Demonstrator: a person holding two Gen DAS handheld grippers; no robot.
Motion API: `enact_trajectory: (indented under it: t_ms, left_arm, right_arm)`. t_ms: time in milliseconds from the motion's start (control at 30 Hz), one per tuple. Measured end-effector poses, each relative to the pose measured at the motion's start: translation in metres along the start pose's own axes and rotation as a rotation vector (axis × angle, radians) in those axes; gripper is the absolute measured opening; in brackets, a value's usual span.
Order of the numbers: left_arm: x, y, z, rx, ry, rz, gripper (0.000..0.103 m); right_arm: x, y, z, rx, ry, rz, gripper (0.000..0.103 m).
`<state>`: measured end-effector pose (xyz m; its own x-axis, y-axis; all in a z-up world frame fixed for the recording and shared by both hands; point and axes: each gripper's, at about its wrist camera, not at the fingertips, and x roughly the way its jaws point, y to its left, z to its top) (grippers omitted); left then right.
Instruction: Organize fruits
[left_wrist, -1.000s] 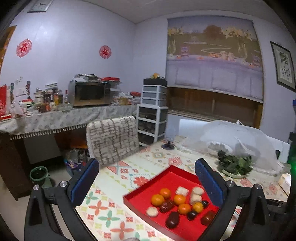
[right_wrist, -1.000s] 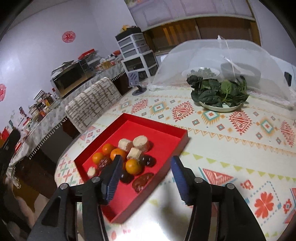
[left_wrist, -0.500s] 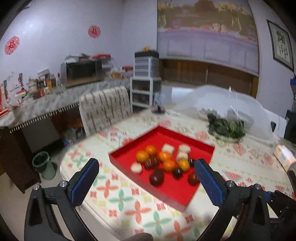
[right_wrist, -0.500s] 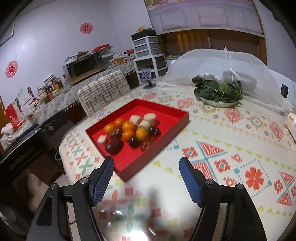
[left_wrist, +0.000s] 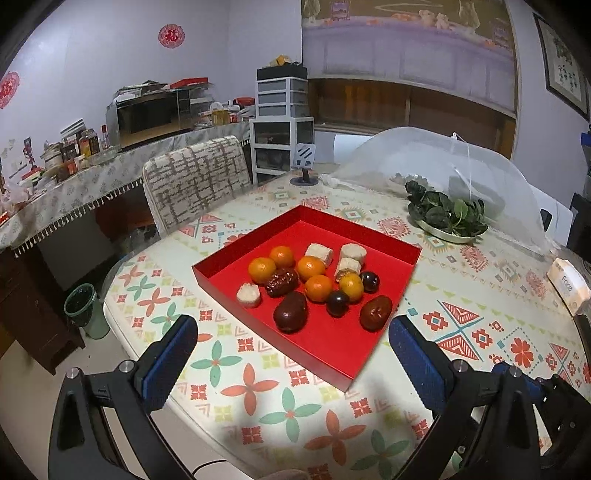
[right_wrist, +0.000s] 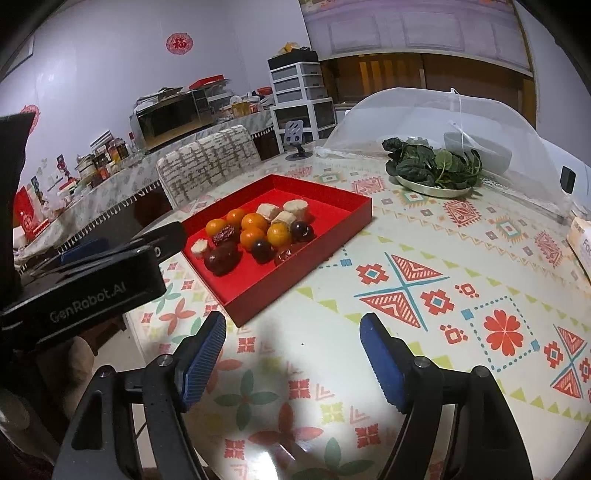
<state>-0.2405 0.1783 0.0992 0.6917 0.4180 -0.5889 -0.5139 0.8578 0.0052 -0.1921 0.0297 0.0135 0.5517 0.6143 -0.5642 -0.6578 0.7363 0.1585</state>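
Note:
A red tray (left_wrist: 389, 258) lies on the patterned table and holds several oranges (left_wrist: 262, 270), three dark red dates (left_wrist: 290, 315), two dark round fruits (left_wrist: 337, 302) and several white chunks (left_wrist: 319, 253). My left gripper (left_wrist: 291, 324) is open and hovers short of the tray's near corner, empty. In the right wrist view the tray (right_wrist: 332, 210) sits ahead to the left. My right gripper (right_wrist: 293, 321) hangs over bare tablecloth just before the tray's near wall; its jaws are opening and nothing is between them. The left gripper's black body (right_wrist: 92, 291) shows at the left.
A mesh food cover (left_wrist: 443, 173) stands at the back right, with a plate of greens (left_wrist: 447, 218) at its edge. A small carton (left_wrist: 569, 286) lies at the right. A chair (left_wrist: 195, 181) stands behind the table's rounded edge, a green bin (left_wrist: 83, 306) on the floor.
The right gripper has drawn back from the fruit to the cloth in front of the tray, and its jaws have widened. The left view has tipped down, bringing the tray to the centre.

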Motion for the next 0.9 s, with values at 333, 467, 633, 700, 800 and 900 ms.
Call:
enact_trajectory:
  t_ms: [333, 467, 633, 700, 800, 900]
  left_arm:
    - [0.008, -0.008, -0.002, 0.013, 0.028, 0.008, 0.103]
    - [0.012, -0.009, -0.003, 0.011, 0.036, 0.008, 0.103]
    - [0.018, -0.006, -0.006, 0.005, 0.049, 0.007, 0.103]
    - [0.02, -0.005, -0.005, 0.005, 0.054, 0.005, 0.103]
    - [0.023, -0.004, -0.006, 0.004, 0.063, 0.002, 0.103]
    - [0.029, -0.001, -0.007, -0.006, 0.08, -0.006, 0.103]
  right_arm:
    - [0.005, -0.009, -0.002, 0.018, 0.011, 0.008, 0.08]
    - [0.008, -0.01, -0.003, 0.021, 0.017, 0.008, 0.08]
    - [0.013, -0.007, -0.004, 0.01, 0.032, 0.009, 0.08]
    - [0.016, -0.005, -0.004, 0.007, 0.039, 0.009, 0.08]
    - [0.02, -0.005, -0.005, 0.004, 0.05, 0.007, 0.08]
    - [0.023, -0.003, -0.006, 0.002, 0.059, 0.006, 0.08]
